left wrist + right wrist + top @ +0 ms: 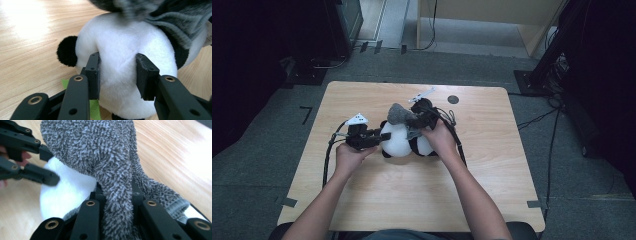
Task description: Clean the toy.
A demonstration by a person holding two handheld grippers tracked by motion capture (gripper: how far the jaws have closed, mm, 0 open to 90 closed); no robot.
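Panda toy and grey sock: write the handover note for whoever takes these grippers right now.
Left gripper: jaws pinch the white body of the panda toy, holding it on the table.
Right gripper: shut on a fold of the grey sock.
Position: the sock sits against the top of the toy, mid-table.
Done: both grips are set.
Left: whether the sock goes on or comes off cannot be told from here; keep the toy steady and work the sock with the right.

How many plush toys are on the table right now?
1: a black-and-white panda plush mid-table, pinched by the left gripper. The right gripper clamps a fuzzy grey sock over it. Nothing suggests another is hidden.
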